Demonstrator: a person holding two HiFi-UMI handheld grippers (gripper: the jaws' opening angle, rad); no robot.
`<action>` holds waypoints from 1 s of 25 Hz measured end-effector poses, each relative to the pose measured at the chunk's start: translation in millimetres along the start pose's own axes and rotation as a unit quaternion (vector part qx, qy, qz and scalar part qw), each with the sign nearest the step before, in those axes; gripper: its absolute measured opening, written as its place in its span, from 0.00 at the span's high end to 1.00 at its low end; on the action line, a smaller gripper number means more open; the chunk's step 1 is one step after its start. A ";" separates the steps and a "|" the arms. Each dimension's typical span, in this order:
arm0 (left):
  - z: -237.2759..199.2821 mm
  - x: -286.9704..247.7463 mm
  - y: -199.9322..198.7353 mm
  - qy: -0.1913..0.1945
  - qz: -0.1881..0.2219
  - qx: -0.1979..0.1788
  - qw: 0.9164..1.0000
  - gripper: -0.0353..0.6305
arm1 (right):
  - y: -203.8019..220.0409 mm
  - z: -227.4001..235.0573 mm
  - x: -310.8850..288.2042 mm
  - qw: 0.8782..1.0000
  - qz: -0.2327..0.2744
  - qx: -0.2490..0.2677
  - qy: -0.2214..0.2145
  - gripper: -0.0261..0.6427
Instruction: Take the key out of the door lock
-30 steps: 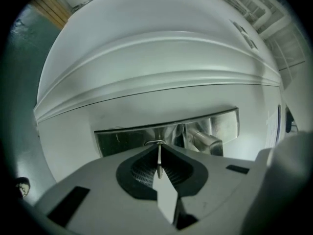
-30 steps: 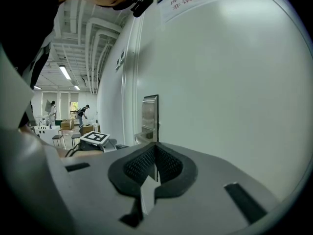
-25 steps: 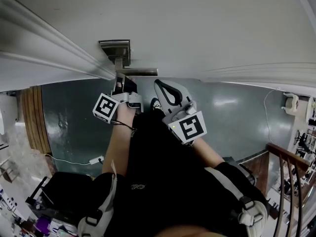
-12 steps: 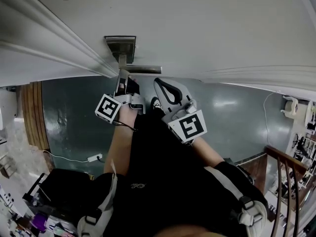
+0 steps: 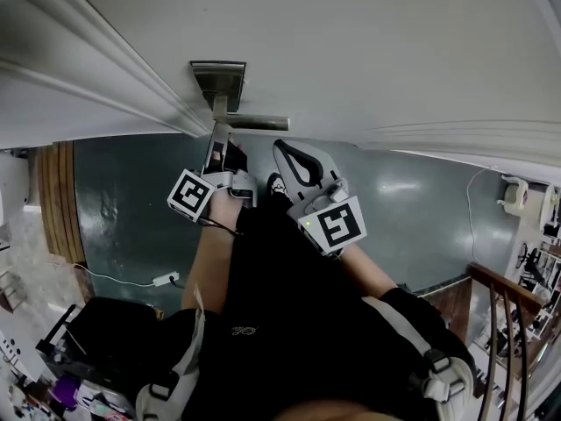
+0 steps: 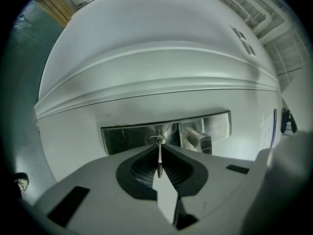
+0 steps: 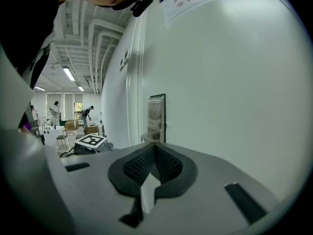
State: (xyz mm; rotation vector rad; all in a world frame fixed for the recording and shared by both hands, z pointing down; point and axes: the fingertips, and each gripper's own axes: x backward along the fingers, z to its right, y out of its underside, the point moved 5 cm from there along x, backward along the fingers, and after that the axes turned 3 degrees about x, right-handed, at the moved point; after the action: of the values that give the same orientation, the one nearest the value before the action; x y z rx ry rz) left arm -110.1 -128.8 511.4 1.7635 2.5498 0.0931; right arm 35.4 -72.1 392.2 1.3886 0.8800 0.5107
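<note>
A steel lock plate (image 5: 219, 75) with a lever handle (image 5: 254, 123) sits on the white door. In the left gripper view a thin metal key (image 6: 159, 156) stands edge-on, its tip at the keyhole (image 6: 156, 140) in the lock plate (image 6: 122, 137). My left gripper (image 6: 160, 148) is shut on the key's head, right up against the plate; the head view shows this left gripper (image 5: 217, 143) just below the handle. My right gripper (image 5: 282, 147) hangs beside it, shut, pads together with nothing between them. The right gripper (image 7: 155, 146) points along the door at the plate (image 7: 156, 112).
The white door (image 5: 368, 51) fills the top of the head view, with a raised moulding (image 5: 96, 77) running to the left. Below are a dark green floor (image 5: 131, 209), a wooden railing (image 5: 504, 292) at right and clutter at lower left. Distant people stand in the hall (image 7: 58, 109).
Only the head view has drifted slightly, so the lock plate sits a little further right. Both grippers keep their places at the door.
</note>
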 end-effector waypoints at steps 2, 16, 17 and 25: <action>-1.2 3.4 1.6 -0.004 -0.003 -0.003 1.000 0.89 | 0.5 -0.1 -0.7 1.000 0.002 -0.001 -0.002 0.95; -4.8 38.0 0.4 -0.029 0.002 -0.017 0.999 0.89 | 6.5 -10.1 -3.2 1.000 -0.003 -0.003 -0.030 0.95; -4.2 41.3 -0.5 -0.031 0.004 -0.021 0.999 0.89 | 6.8 -11.1 -3.7 0.999 -0.005 -0.003 -0.033 0.95; 3.9 72.5 -15.4 -0.034 0.033 -0.041 0.998 0.89 | 6.2 -25.7 -12.4 0.998 -0.009 0.002 -0.068 0.95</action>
State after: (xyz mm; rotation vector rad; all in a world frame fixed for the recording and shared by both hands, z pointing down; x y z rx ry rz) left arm -149.8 -66.3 506.4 1.7884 2.4065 0.1358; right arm 9.1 -64.8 402.4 1.4009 0.7835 0.3957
